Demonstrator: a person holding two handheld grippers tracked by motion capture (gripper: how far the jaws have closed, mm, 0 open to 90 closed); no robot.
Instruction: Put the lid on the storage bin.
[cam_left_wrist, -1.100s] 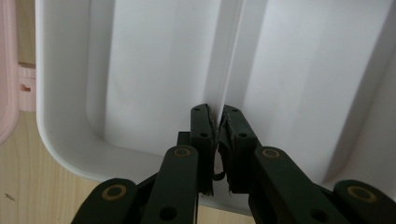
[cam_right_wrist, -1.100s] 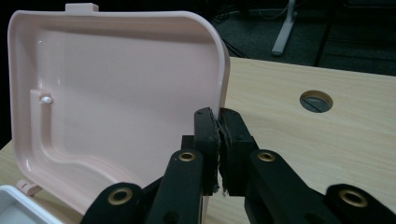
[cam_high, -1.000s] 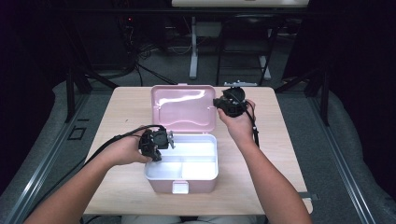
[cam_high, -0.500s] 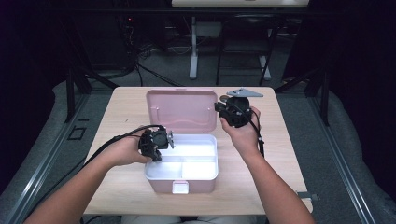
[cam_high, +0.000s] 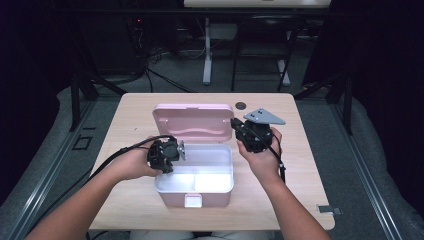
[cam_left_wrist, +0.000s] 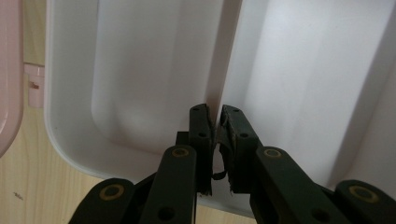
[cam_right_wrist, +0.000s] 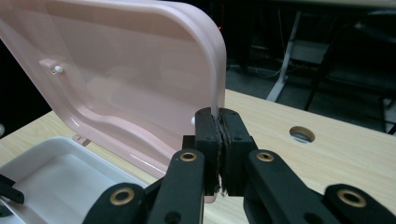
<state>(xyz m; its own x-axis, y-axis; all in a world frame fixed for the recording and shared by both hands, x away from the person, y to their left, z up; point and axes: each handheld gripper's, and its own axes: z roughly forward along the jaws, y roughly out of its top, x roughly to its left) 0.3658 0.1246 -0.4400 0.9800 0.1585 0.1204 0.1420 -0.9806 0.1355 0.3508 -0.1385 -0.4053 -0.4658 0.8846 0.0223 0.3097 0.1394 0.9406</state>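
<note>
A pink box (cam_high: 220, 199) stands open on the table, its white inside (cam_left_wrist: 140, 70) bare. The pink lid (cam_high: 192, 120) rises tilted from the back edge. My left gripper (cam_high: 175, 152) is at the box's left side. In the left gripper view it (cam_left_wrist: 217, 116) is shut on the white rim of the box. My right gripper (cam_high: 237, 127) is at the lid's right edge. The right gripper view shows it (cam_right_wrist: 219, 116) shut on the edge of the lid (cam_right_wrist: 140, 84).
The wooden table (cam_high: 300, 190) has a round cable hole (cam_high: 241, 105) just behind the lid's right corner. A small latch (cam_high: 193, 201) sticks out of the box's front wall. Dark floor, cables and stands lie beyond the table.
My right gripper has moved toward the person with the lid's edge in it, and the lid has tipped forward. The left gripper has stayed at the box's left rim.
</note>
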